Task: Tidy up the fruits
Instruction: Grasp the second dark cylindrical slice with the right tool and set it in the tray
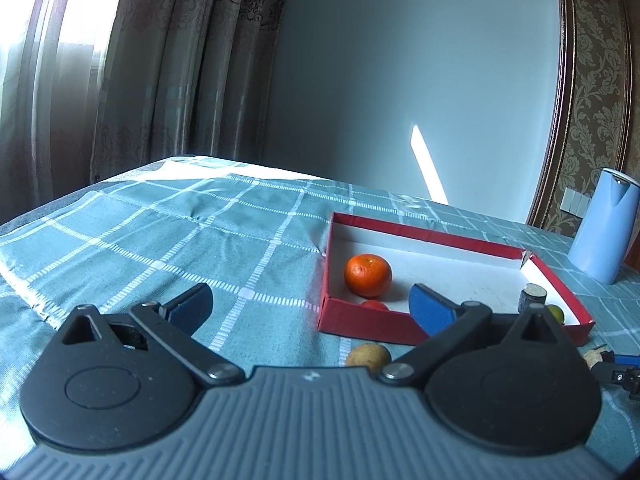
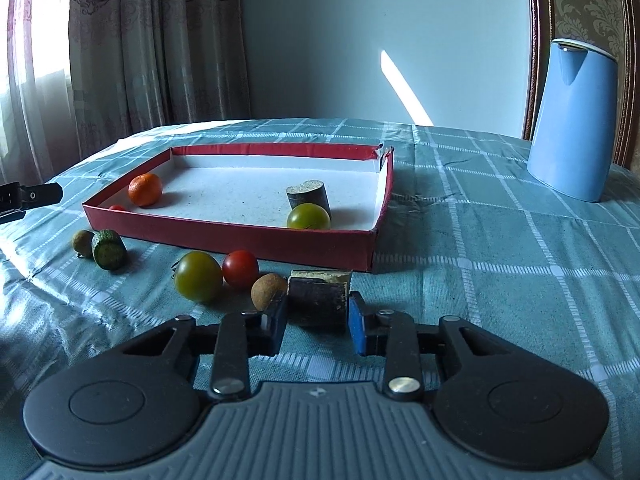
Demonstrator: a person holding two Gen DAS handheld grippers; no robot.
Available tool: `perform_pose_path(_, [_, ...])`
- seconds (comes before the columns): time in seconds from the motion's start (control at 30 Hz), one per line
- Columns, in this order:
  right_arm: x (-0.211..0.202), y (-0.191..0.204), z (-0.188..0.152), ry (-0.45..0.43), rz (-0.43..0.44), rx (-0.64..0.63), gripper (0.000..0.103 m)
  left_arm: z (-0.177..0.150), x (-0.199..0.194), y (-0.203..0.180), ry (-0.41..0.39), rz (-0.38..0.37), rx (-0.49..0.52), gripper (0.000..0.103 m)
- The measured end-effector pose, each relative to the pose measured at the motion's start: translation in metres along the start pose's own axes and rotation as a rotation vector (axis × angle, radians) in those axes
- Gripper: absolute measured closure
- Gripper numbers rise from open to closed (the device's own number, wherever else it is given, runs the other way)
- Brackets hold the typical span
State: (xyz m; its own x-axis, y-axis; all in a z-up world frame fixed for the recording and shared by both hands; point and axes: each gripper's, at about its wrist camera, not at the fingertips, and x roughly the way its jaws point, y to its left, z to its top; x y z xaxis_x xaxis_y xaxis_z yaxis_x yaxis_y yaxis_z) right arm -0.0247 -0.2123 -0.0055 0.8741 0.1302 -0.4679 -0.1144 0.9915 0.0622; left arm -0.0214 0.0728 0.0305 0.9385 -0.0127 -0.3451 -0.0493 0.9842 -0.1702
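Observation:
My right gripper (image 2: 318,308) is shut on a dark cylindrical chunk (image 2: 318,294) that lies on the cloth just in front of the red tray (image 2: 228,236). Left of the chunk lie a brown round fruit (image 2: 267,290), a red tomato (image 2: 240,269) and a green tomato (image 2: 198,276). Further left are a green cucumber-like piece (image 2: 108,249) and another brown fruit (image 2: 82,242). Inside the tray sit a tangerine (image 2: 145,189), a small red tomato (image 2: 117,208), a dark chunk (image 2: 308,196) and a green tomato (image 2: 308,217). My left gripper (image 1: 310,302) is open and empty, near the tray's (image 1: 420,232) left front corner.
A blue kettle (image 2: 572,120) stands on the checked tablecloth to the right of the tray. The table's far edge meets curtains on the left and a pale wall behind. The left gripper's tip (image 2: 32,194) shows at the left edge of the right wrist view.

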Motion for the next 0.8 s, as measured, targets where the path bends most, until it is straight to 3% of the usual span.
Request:
perform_pose_path(0.17, [-0.012,-0.002,0.005,-0.064,0.002,0.017,0.072,0.0,0.0,0.0,0.001,0.0,0.0,0.0])
perform_pose_path(0.33, [-0.001,-0.007,0.033,-0.125,-0.024,0.01,0.072,0.0,0.0,-0.001,0.002,0.003,0.002,0.0])
perform_pose_path(0.57, [0.037,-0.014,0.058,-0.118,-0.061,0.006,0.072,0.0,0.002,-0.002,0.01,0.004,0.011,0.0])
perform_pose_path(0.8, [0.063,-0.021,0.055,-0.088,-0.06,0.032,0.072,-0.001,0.003,-0.003,0.012,0.005,0.021,0.0])
